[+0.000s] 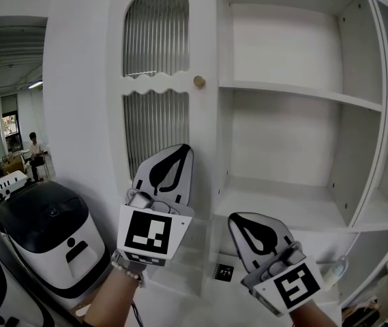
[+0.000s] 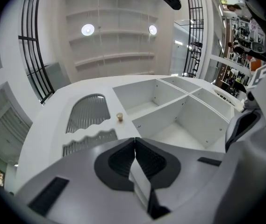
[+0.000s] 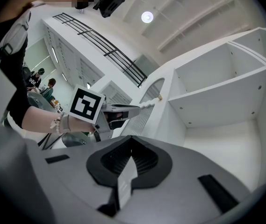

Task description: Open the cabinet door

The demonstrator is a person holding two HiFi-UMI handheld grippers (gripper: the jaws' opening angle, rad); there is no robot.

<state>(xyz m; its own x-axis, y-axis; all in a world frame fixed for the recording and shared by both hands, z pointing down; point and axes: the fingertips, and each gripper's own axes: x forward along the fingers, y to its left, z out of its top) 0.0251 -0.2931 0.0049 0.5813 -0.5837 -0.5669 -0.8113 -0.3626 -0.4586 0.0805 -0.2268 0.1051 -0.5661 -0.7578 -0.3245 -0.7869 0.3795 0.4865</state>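
The cabinet door (image 1: pixel 156 114) stands at the left side of a tall white cabinet. It has an arched ribbed-glass panel above and a wavy-topped ribbed panel below. It looks to lie flat against the cabinet front, with its small brass knob (image 1: pixel 198 81) at the door's right edge, level with the gap between the two panels. To the right of the door, the open shelves (image 1: pixel 296 94) are bare.

The left tongs (image 1: pixel 177 152) are held up in front of the lower glass panel with the tip angled upward. Their jaws are pressed together with nothing between them. The knob sits above and a little to the right of the tip, clearly apart from it. In the left gripper view the knob (image 2: pixel 119 117) shows just beyond the closed tips (image 2: pixel 135 139), slightly to their left.

The right tongs (image 1: pixel 238 218) hang lower, before the bottom shelf compartment to the right of the door, well away from the knob. Their jaws (image 3: pixel 132 139) are also closed on nothing. In the right gripper view the left tongs (image 3: pixel 123 111) reach toward the knob (image 3: pixel 160 97) without touching it.

A white-and-black appliance (image 1: pixel 50 230) stands on the floor left of the cabinet. A person (image 1: pixel 35 152) sits far back in the room.
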